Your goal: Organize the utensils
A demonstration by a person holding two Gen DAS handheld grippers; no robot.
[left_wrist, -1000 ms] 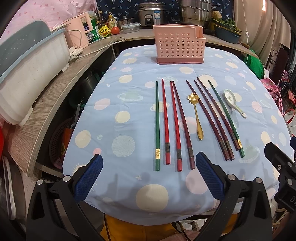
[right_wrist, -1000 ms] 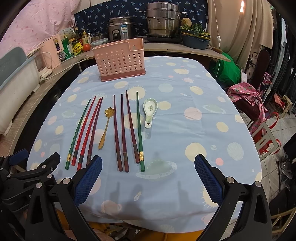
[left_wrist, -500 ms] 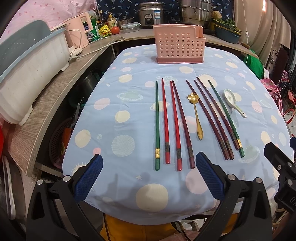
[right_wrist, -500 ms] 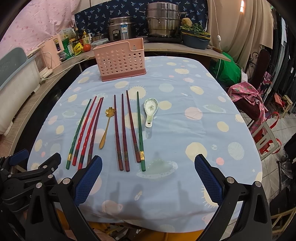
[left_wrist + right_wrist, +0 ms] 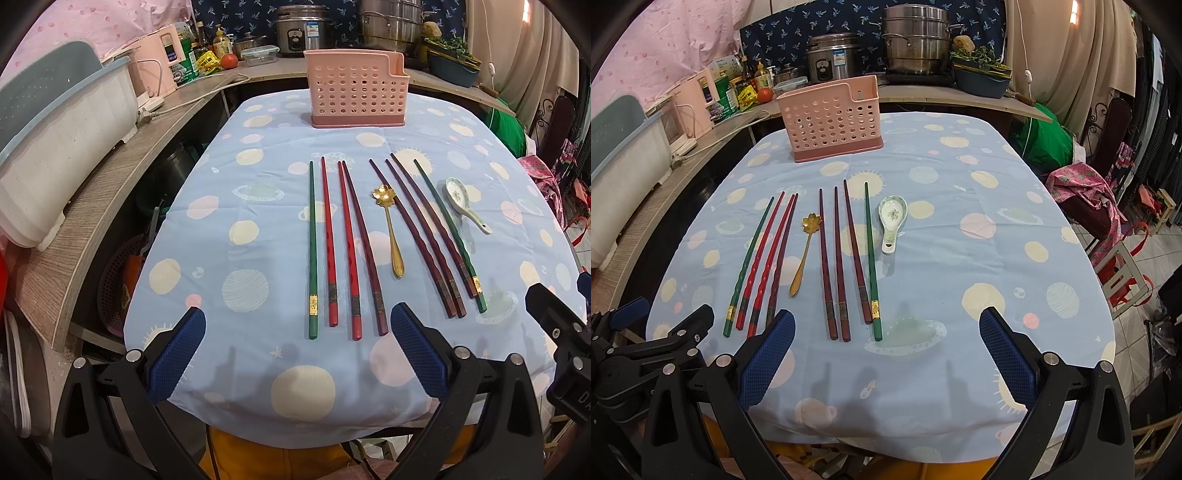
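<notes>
Several chopsticks lie side by side on the blue dotted tablecloth: a left group of green, red and dark red ones and a right group of dark red and green ones. Between the groups lies a gold flower-headed spoon. A white ceramic spoon rests at the right. A pink perforated holder stands at the table's far end. My left gripper is open above the near table edge, nothing between its fingers. My right gripper is open too, just right of it.
A wooden counter curves along the left with a white and grey bin, a pink appliance and bottles. Steel pots and a planter stand behind the holder. Chairs and a green bag sit right of the table.
The right gripper's view has crept slightly forward and to the left over the table. The utensils and the left gripper have not moved.
</notes>
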